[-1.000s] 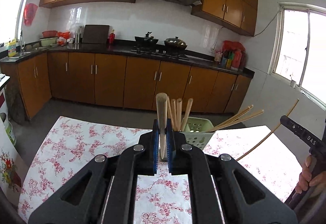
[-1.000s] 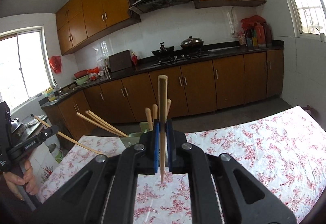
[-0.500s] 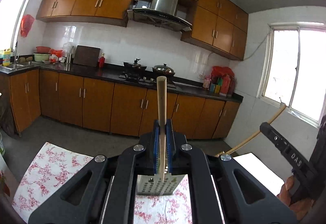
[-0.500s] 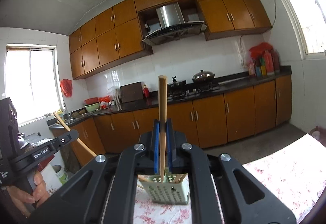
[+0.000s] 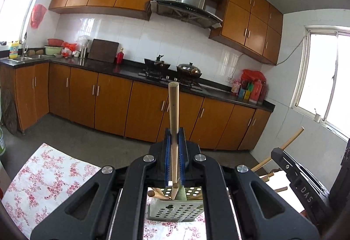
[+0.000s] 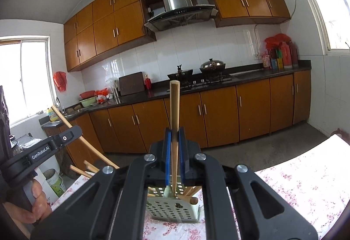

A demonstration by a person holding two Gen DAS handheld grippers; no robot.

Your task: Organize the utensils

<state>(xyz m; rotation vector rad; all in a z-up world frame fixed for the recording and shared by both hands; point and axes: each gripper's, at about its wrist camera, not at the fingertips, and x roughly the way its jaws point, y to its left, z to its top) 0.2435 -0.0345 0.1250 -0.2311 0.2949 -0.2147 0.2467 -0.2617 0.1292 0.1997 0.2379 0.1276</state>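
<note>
My left gripper is shut on an upright wooden chopstick. Its lower end dips into the pale green perforated utensil holder, just under the jaws. My right gripper is likewise shut on a second chopstick, whose tip hangs at the mouth of the same holder. Several more wooden sticks lean inside it. Each gripper shows in the other's view: the right one at the right edge, the left one at the left, a hand around its handle.
The holder stands on a table with a floral cloth. Beyond the table's far edge are bare floor, brown kitchen cabinets and a dark counter with pots on a stove. A white bucket stands by the table's left side.
Both grippers have moved in over the holder with their chopsticks. It stood ahead of them on the table and now lies right beneath the jaws. Both stay shut.
</note>
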